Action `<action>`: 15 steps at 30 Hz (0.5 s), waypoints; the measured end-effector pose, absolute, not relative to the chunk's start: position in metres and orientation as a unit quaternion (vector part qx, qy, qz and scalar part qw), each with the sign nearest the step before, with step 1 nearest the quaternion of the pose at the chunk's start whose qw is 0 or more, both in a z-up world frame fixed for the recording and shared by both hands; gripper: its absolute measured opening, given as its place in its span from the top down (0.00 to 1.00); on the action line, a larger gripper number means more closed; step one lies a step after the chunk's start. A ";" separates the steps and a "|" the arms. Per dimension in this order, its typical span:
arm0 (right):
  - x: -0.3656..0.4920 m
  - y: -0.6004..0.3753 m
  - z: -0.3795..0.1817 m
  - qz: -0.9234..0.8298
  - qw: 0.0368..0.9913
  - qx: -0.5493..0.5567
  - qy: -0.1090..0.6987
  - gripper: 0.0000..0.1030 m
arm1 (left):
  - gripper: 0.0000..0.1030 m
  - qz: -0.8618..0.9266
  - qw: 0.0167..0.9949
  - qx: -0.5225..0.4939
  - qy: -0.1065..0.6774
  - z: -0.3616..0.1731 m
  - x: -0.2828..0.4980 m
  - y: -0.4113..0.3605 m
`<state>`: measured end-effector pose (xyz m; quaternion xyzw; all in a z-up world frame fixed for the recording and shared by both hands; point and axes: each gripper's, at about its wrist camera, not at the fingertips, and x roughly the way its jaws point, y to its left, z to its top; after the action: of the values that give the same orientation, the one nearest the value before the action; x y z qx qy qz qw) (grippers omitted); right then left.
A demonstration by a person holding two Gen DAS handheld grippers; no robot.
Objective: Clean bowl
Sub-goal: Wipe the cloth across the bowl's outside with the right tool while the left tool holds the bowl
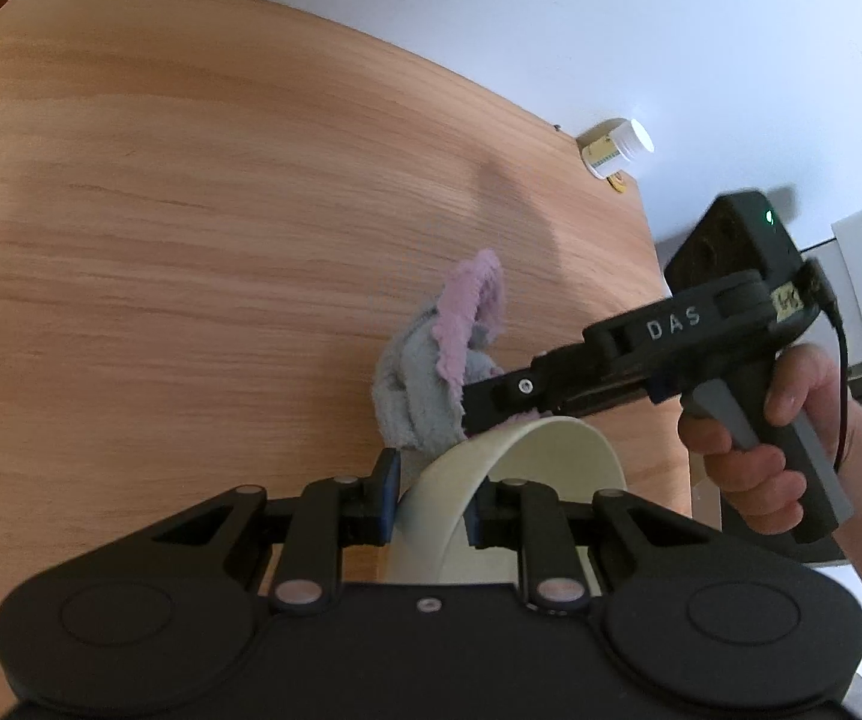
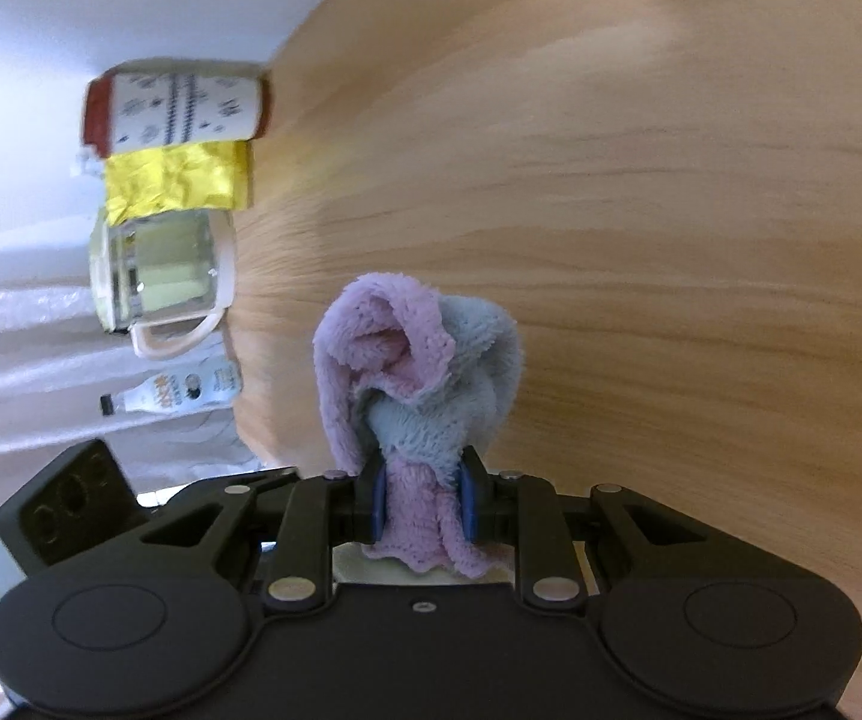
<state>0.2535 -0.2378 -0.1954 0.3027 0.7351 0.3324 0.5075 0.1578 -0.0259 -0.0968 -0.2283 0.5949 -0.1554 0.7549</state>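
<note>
Tilted on edge between the pads of the left gripper (image 1: 431,507): cream bowl (image 1: 527,456), wall clamped from outside and inside, rim arcing up and to the right of the pads, held above the wooden bench (image 1: 203,252). Just beyond that rim, and a little left of it, a bunched cloth (image 1: 431,372), pink on one face and grey-blue on the other, clenched in the right gripper (image 1: 479,408), which reaches in from the right side of the left wrist view with the jaw tips down at the bowl's rim. Wrapped around its handle, the person's right hand (image 1: 767,444), index finger on the grey trigger. Whether cloth and bowl actually touch: cannot tell, contact point hidden behind the jaws.

Seen from the right wrist: same cloth (image 2: 425,384) pinched between the blue pads of the right gripper (image 2: 425,504), pink tail hanging below the pads onto a sliver of cream bowl (image 2: 371,567), fluffy bulk standing up ahead of the fingertips.

Far ahead and left of the right gripper, at the bench edge (view somewhat blurred): patterned tin (image 2: 179,105), yellow packet (image 2: 179,186), glass mug (image 2: 161,282), small bottle (image 2: 179,393). Well ahead and to the right of the left gripper, a white-capped jar (image 1: 614,150) at the bench's far corner.
</note>
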 end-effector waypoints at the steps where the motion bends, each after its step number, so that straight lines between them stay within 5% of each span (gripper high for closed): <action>1: 0.252 -0.240 -0.197 0.328 0.507 0.306 0.736 0.75 | 0.81 -0.153 0.754 -0.232 0.595 -0.098 0.158 -0.025; 15: 0.228 -0.290 -0.164 0.292 0.565 0.446 0.629 0.75 | 0.81 -0.101 0.748 -0.332 0.566 -0.106 0.161 0.003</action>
<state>0.2275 -0.2900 -0.1638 0.4463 0.6293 0.2920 0.5653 0.1610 0.0029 -0.1063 -0.3322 0.5660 -0.1008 0.7477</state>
